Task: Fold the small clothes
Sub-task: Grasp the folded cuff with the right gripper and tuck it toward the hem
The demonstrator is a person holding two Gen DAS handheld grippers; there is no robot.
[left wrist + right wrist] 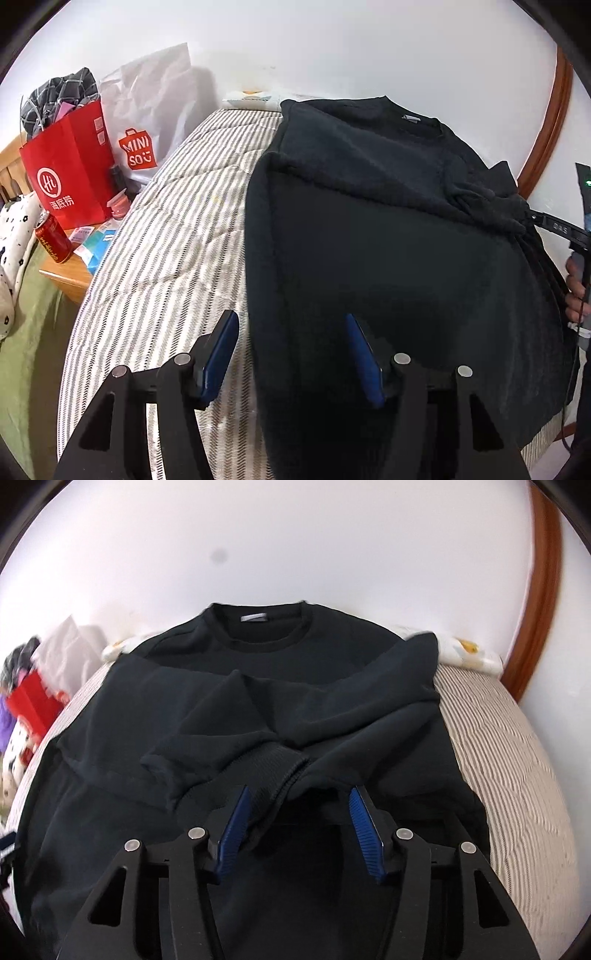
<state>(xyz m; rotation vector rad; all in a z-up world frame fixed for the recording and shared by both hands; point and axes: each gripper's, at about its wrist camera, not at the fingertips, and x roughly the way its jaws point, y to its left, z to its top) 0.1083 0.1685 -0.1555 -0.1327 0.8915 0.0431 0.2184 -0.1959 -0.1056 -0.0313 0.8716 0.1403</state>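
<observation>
A black sweatshirt (pixel 388 229) lies flat on a striped bed, collar toward the wall; it also shows in the right wrist view (pixel 258 657). Both sleeves are folded in across the chest. My left gripper (pixel 290 321) is open and empty above the sweatshirt's left hem edge. My right gripper (pixel 297 797) is open, and the ribbed cuff (pixel 273 764) of the right sleeve lies between its fingers, loose. The right gripper also shows at the right edge of the left wrist view (pixel 554 225).
The striped bedcover (pixel 177 251) lies bare to the left and also to the right (pixel 517 775). A bedside table (pixel 70 273) holds a red bag (pixel 70 173), a white Miniso bag (pixel 147 118), a red can (pixel 53 236) and small boxes. White wall behind.
</observation>
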